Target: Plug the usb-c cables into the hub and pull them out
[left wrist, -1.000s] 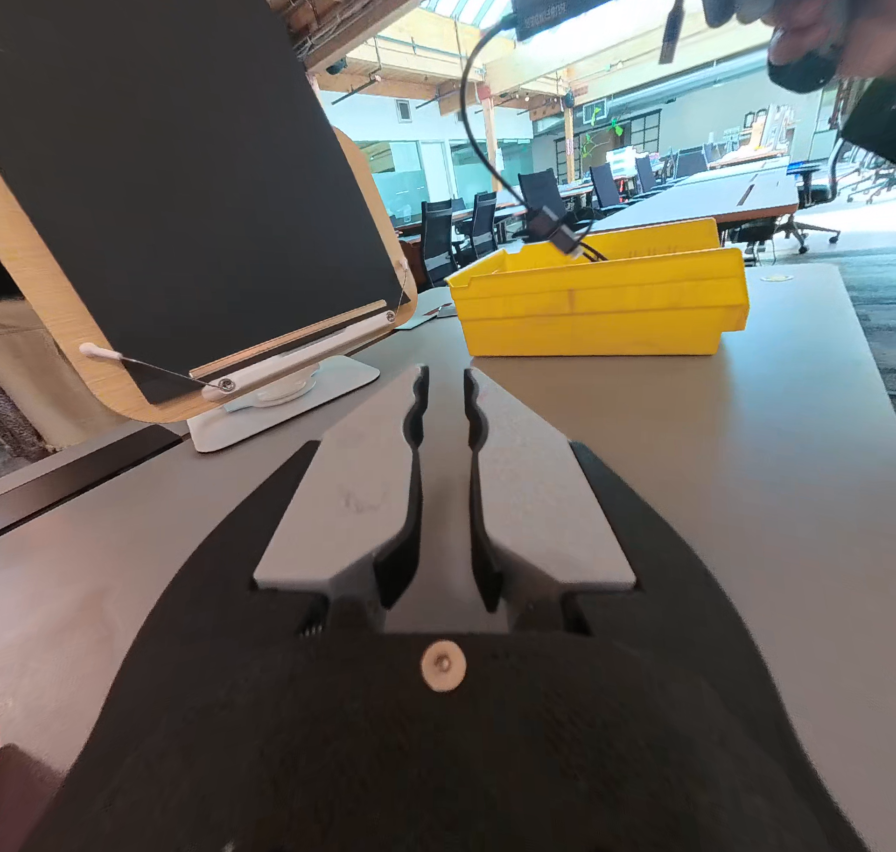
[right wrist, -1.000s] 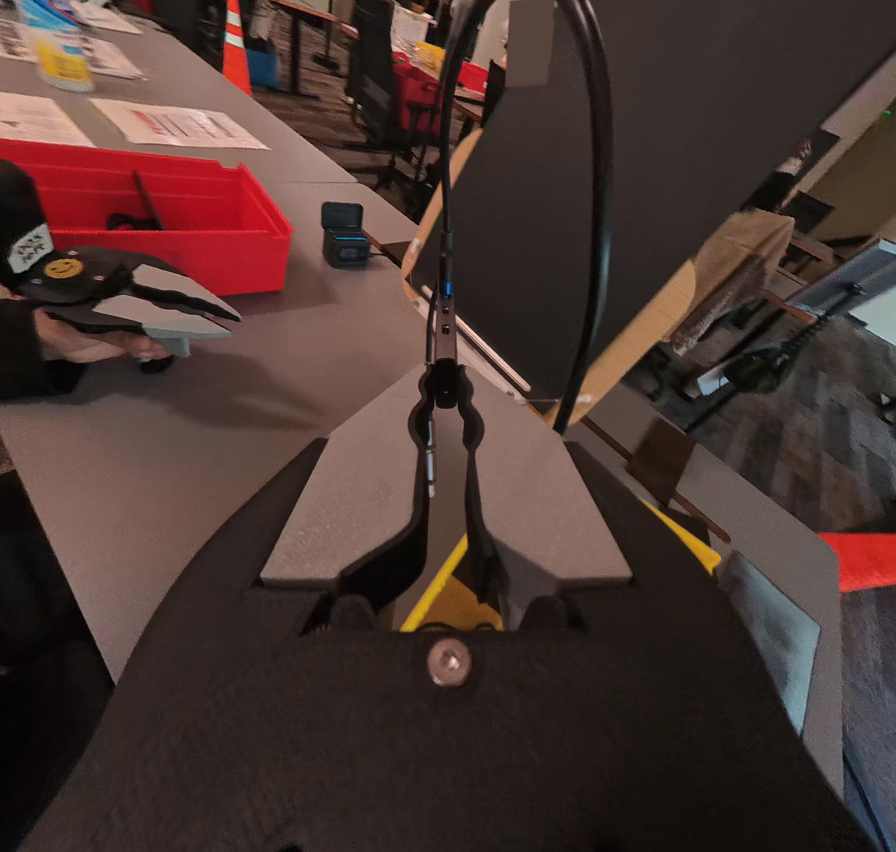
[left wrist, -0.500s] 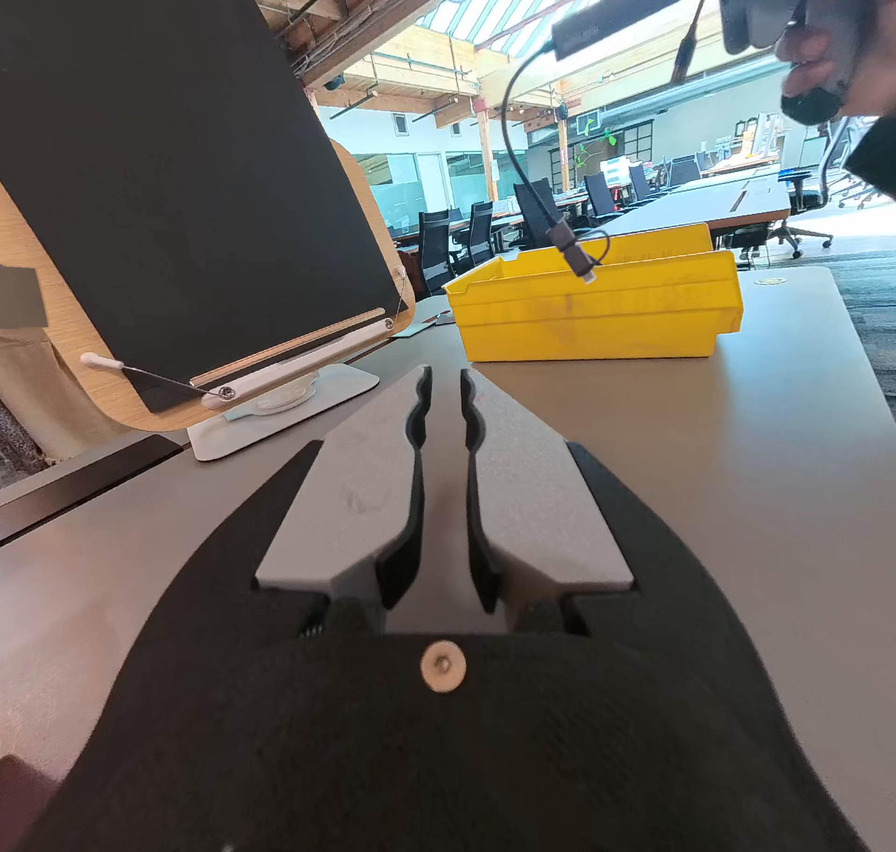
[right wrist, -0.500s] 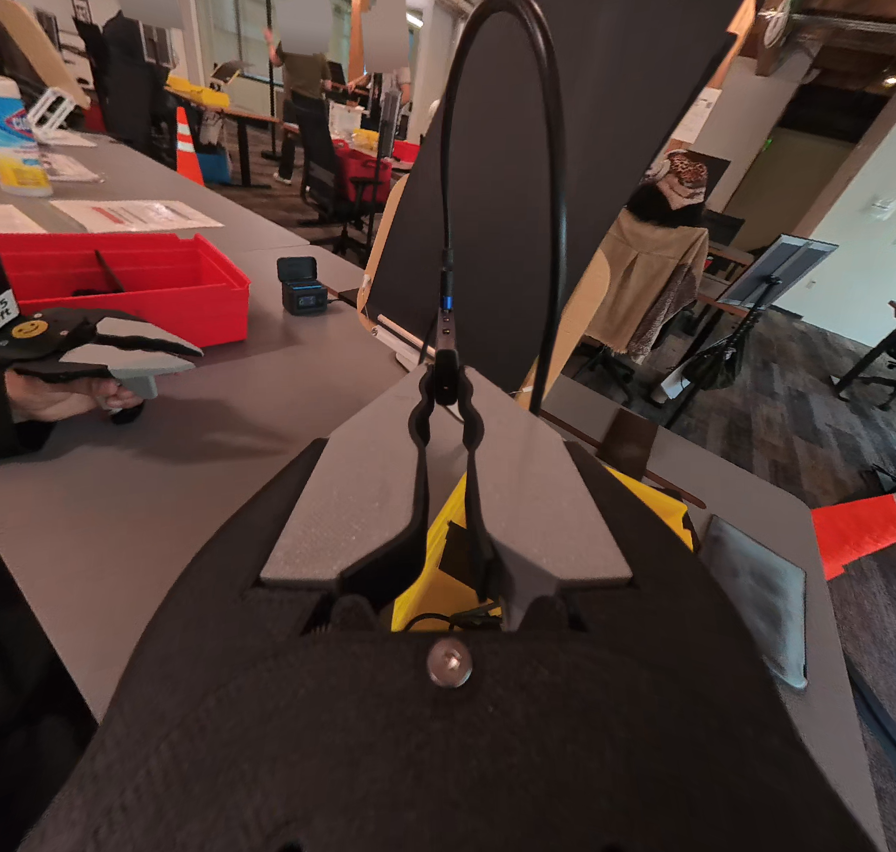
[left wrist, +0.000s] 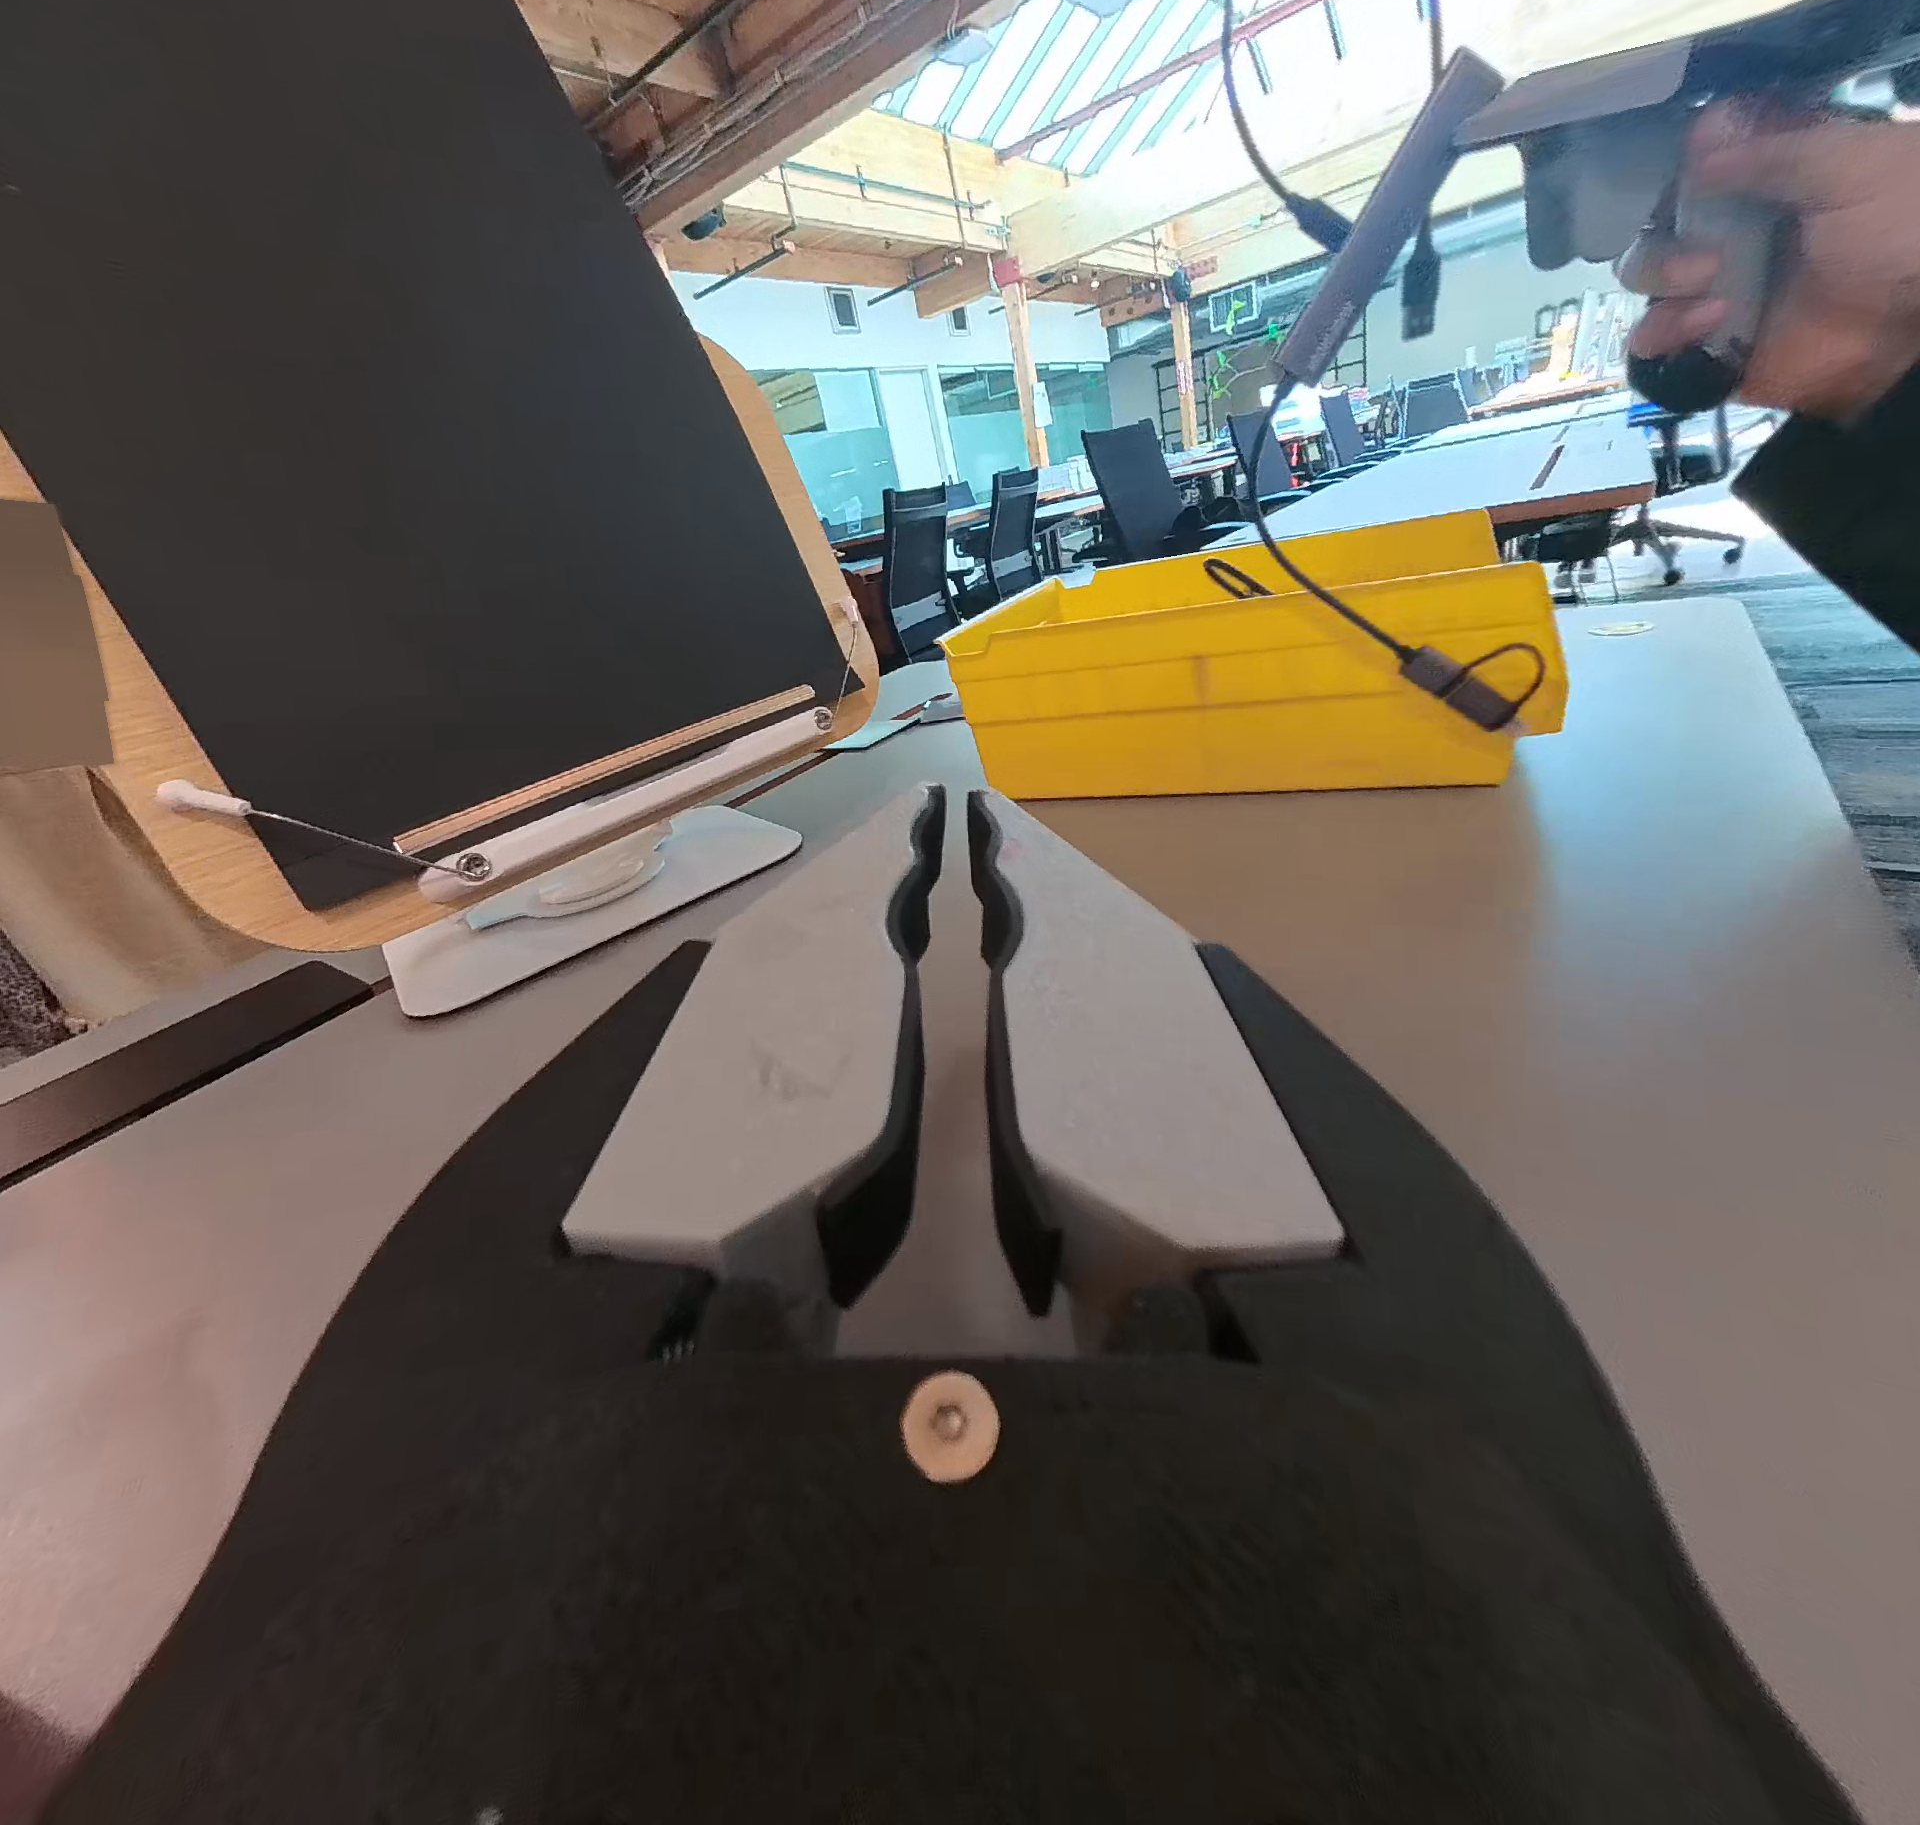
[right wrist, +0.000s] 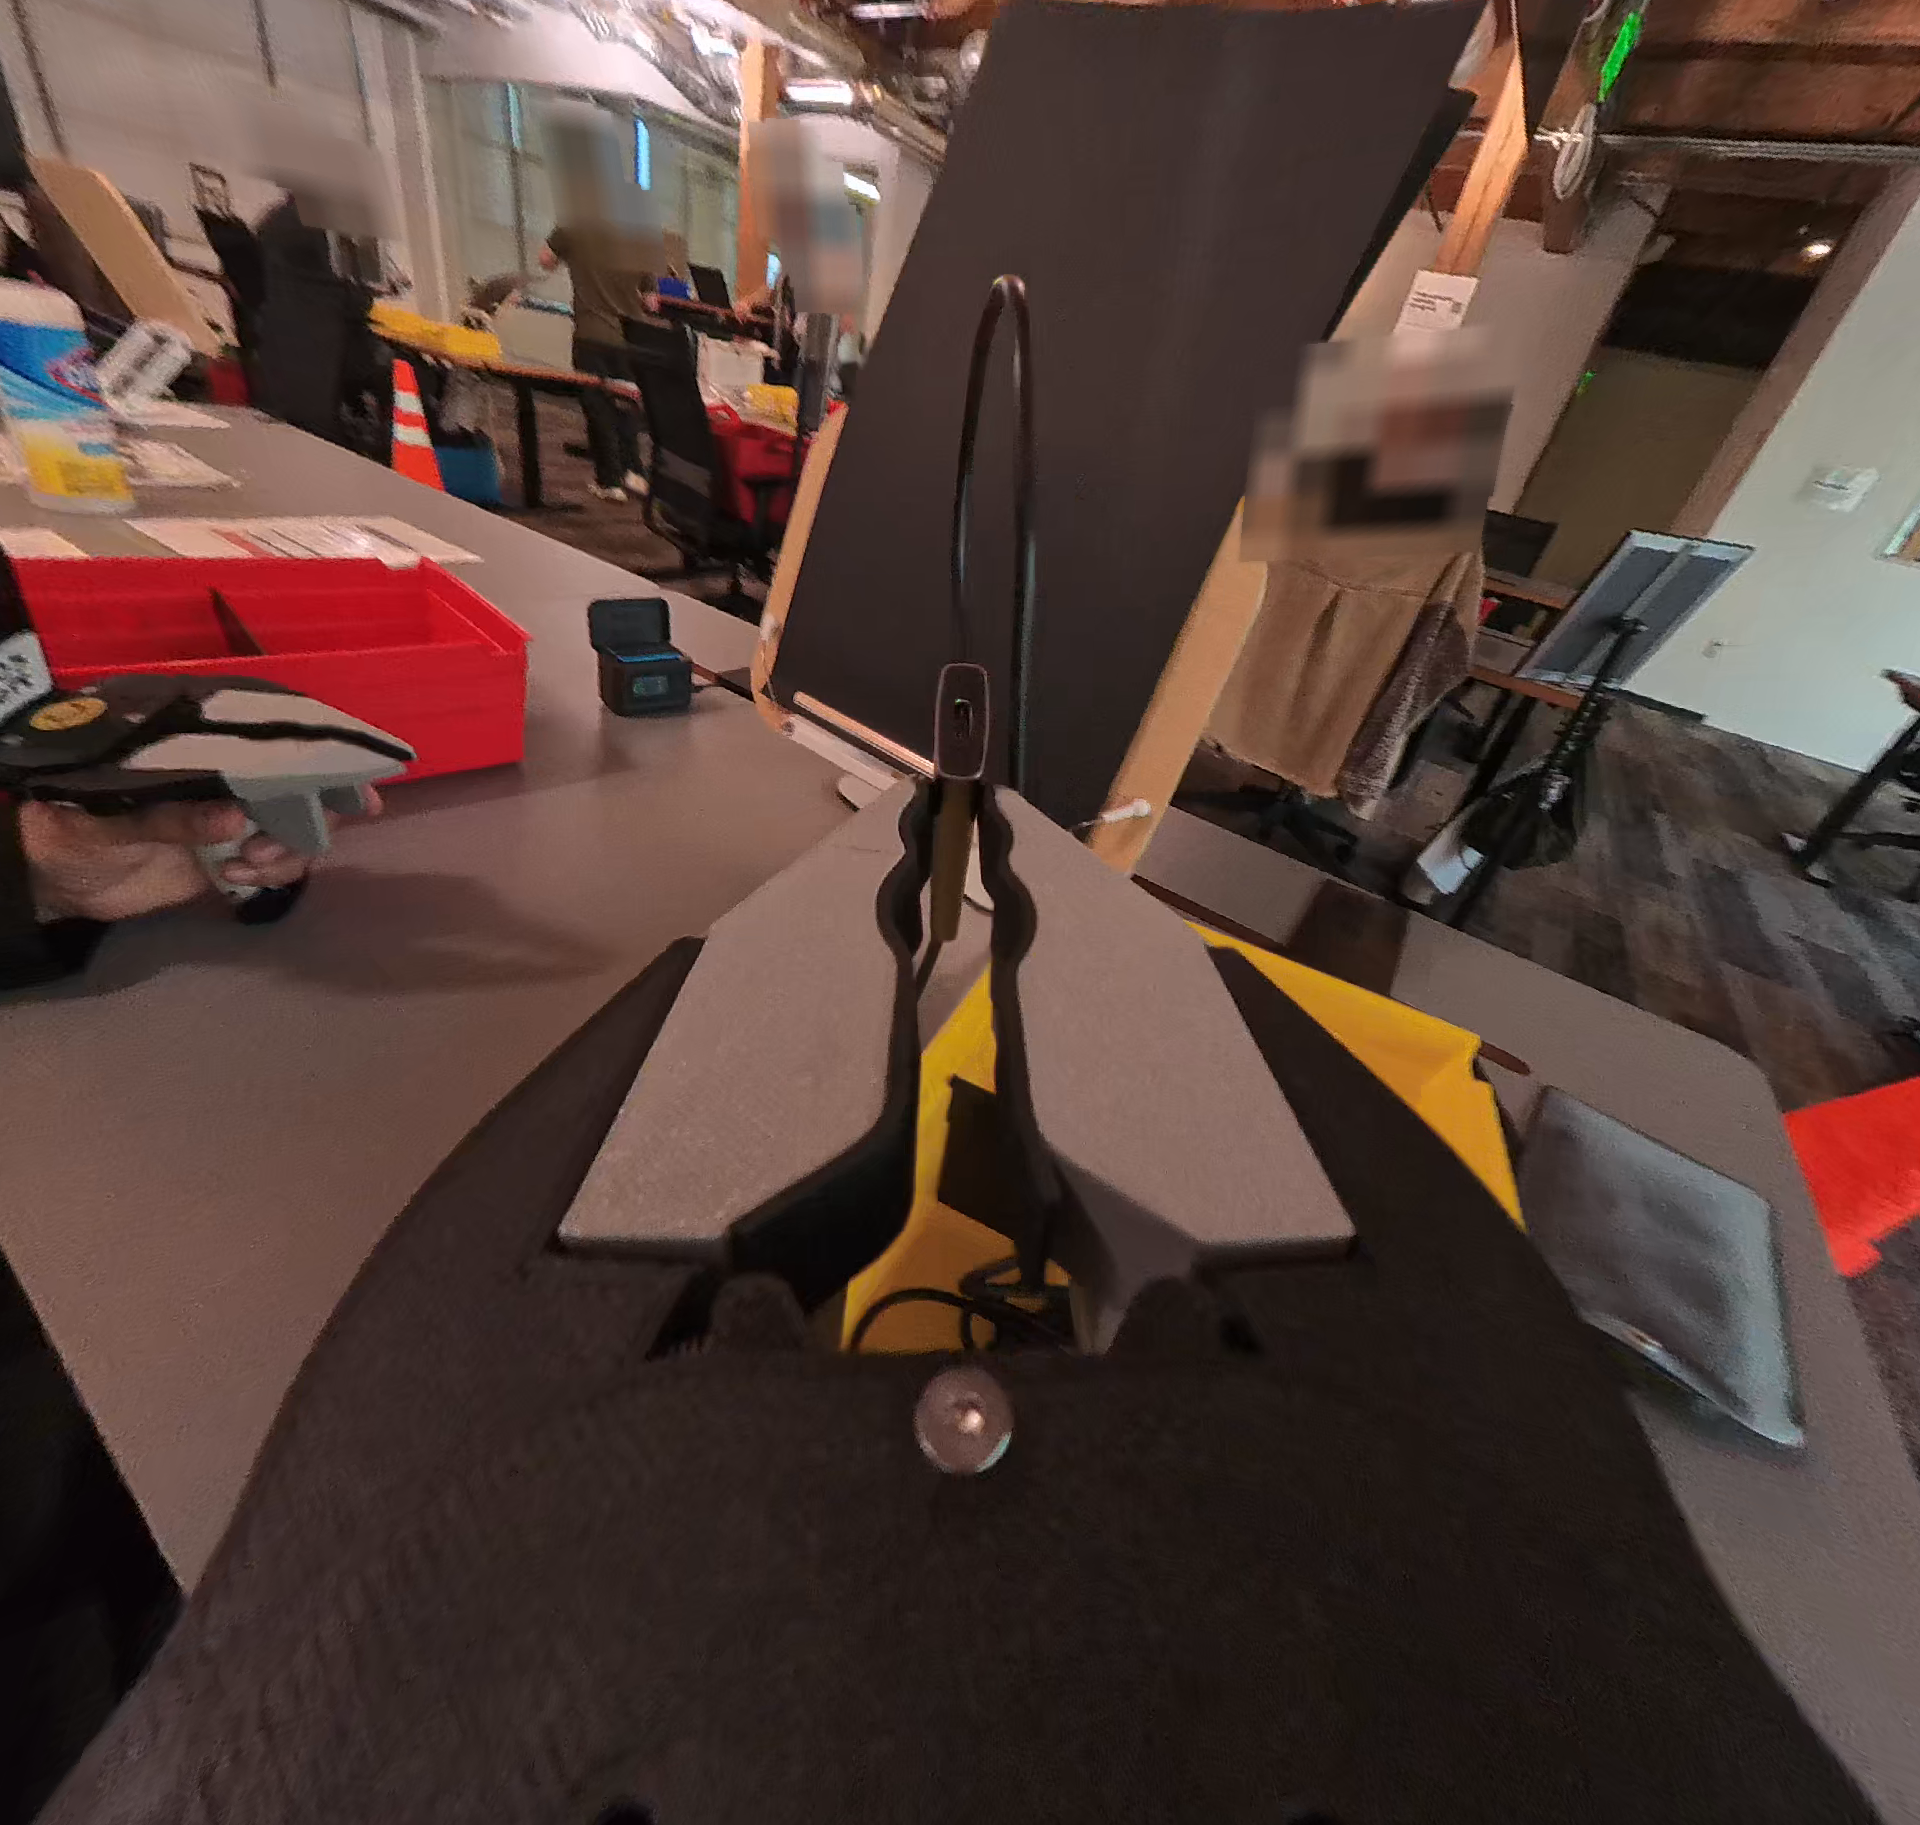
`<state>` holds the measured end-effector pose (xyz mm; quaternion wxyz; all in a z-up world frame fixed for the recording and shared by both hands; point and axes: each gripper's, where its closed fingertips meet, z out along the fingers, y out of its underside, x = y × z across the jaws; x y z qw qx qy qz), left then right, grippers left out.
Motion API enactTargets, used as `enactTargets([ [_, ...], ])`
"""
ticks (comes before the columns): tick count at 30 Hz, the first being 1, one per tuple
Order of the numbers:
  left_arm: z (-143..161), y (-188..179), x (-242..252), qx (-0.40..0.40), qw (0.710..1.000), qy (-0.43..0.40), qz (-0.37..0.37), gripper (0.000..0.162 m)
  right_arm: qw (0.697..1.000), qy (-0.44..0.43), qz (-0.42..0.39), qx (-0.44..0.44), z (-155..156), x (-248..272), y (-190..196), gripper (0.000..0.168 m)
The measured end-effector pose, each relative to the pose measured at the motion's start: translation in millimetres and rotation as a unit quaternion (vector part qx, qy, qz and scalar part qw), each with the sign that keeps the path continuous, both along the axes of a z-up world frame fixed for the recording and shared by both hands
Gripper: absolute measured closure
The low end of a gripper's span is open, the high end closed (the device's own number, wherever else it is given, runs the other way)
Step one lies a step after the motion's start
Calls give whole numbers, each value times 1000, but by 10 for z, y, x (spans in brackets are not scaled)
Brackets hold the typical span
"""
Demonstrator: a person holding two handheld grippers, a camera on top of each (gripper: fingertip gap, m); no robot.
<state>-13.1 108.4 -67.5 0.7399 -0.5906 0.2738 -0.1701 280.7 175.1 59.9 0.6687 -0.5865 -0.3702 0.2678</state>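
Observation:
In the left wrist view my right gripper (left wrist: 1496, 102) is high at the upper right, shut on one end of a slim dark grey hub (left wrist: 1371, 248) that tilts down to the left. A thin black cable (left wrist: 1299, 570) hangs from the hub's low end. Its plug (left wrist: 1455, 689) dangles in front of the yellow bin (left wrist: 1195, 715). A second plug (left wrist: 1418, 289) hangs beside the hub. In the right wrist view the right gripper (right wrist: 951, 804) clamps the hub (right wrist: 961, 726) end-on, with the cable loop (right wrist: 1023, 487) above. My left gripper (left wrist: 956, 804) is empty, low over the grey table (left wrist: 1507, 996), with its jaws almost touching.
A black board on a wooden stand (left wrist: 416, 425) leans at the left. The right wrist view shows the left gripper (right wrist: 400, 749) in a hand, a red bin (right wrist: 312, 632), a small black case (right wrist: 639, 658), the yellow bin (right wrist: 1392, 1069) below and a grey pad (right wrist: 1662, 1287). The gap from one gripper's tips to the other's is roughly 35 cm.
My right gripper has swung the hub from nearly level to steeply tilted. The dangling plug dropped to the lower right, in front of the yellow bin. My left gripper stayed put.

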Motion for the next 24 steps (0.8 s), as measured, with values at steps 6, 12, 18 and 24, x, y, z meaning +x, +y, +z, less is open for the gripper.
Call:
enactTargets([
  [6, -17, 34, 73, 8, 1000, 19, 5, 162, 999, 21, 30, -6, -21, -10, -25, 164],
  [12, -40, 0, 155, 27, 998, 51, 9, 162, 998, 46, 49, 11, 129, 25, -172, 164],
  [18, -50, 5, 150, 19, 998, 52, 13, 162, 996, 67, 65, 11, 193, 101, -240, 164],
  [24, -72, -5, 149, 16, 998, 64, 25, 162, 987, 110, 120, -11, 202, 136, -251, 164],
])
